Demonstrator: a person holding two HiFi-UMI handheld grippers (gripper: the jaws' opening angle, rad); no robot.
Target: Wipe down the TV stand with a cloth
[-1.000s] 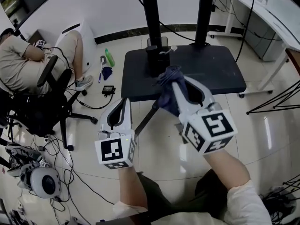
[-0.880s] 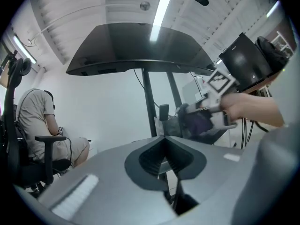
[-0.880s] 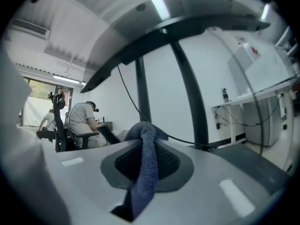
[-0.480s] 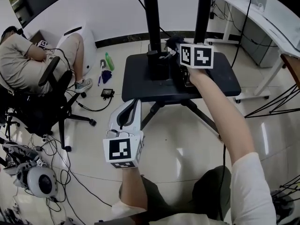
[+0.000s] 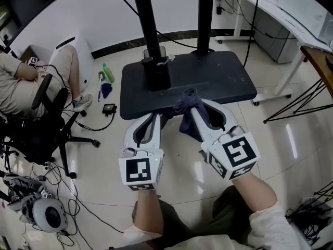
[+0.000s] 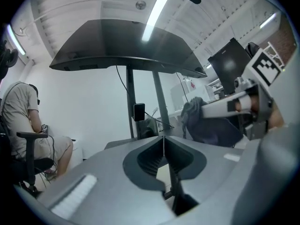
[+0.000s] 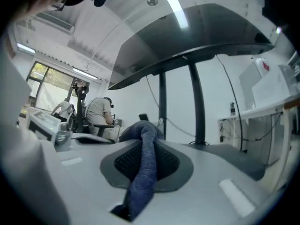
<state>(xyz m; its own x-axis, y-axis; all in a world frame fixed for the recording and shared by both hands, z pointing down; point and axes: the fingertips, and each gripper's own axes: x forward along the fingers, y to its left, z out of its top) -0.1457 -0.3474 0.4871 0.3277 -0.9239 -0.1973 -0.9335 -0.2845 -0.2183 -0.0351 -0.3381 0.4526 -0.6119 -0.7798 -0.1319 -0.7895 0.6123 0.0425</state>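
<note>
The TV stand's black base plate (image 5: 218, 82) lies on the tiled floor with two black poles (image 5: 145, 25) rising from it. My right gripper (image 5: 193, 99) is shut on a dark blue cloth (image 5: 186, 113), which hangs over the plate's front edge. In the right gripper view the cloth (image 7: 145, 163) runs down between the closed pads. My left gripper (image 5: 153, 117) is shut and empty, just left of the cloth at the plate's front edge. Its jaws meet in the left gripper view (image 6: 163, 138), where the cloth (image 6: 206, 123) shows at the right.
A person sits in an office chair (image 5: 44, 113) at the left. A green bottle (image 5: 107, 73), a small black device (image 5: 108, 108) and cables lie on the floor by the stand. A white desk (image 5: 291, 20) runs along the right. The TV's underside (image 6: 122, 46) hangs overhead.
My right gripper reached out with the cloth to the far side of the base by the poles, then came back to the front edge. The left gripper stayed low near the front.
</note>
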